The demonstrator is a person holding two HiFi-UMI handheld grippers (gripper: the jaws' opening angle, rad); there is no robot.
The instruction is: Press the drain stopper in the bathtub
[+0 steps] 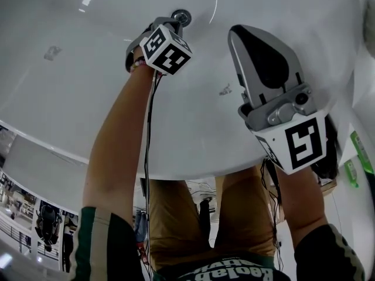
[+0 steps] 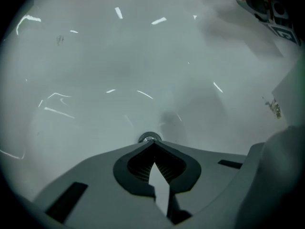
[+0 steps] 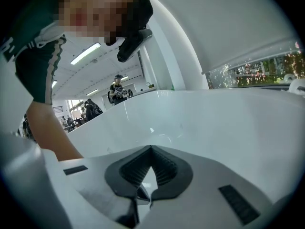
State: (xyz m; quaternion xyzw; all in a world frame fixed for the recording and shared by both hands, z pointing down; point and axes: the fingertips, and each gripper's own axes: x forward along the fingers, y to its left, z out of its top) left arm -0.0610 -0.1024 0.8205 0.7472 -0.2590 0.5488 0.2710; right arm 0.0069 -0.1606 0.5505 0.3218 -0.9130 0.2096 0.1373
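The round metal drain stopper [image 1: 181,17] sits in the floor of the white bathtub [image 1: 70,86]. My left gripper [image 1: 171,23] reaches down into the tub, jaws shut with nothing in them, tips right at the stopper's near edge. In the left gripper view the stopper [image 2: 149,138] peeks out just beyond the closed tips of the left gripper [image 2: 152,144]; whether they touch it is unclear. My right gripper [image 1: 237,33] is held higher over the tub's right side, apart from the stopper. In its own view the right gripper [image 3: 151,148] is shut and empty, facing the bathtub wall [image 3: 228,128].
The tub's near rim [image 1: 193,171] curves in front of the person's legs [image 1: 176,215]. Cables [image 1: 147,157] hang from the left gripper. A green object [image 1: 361,154] lies outside the tub at right. Other people [image 3: 116,90] stand far off in the room.
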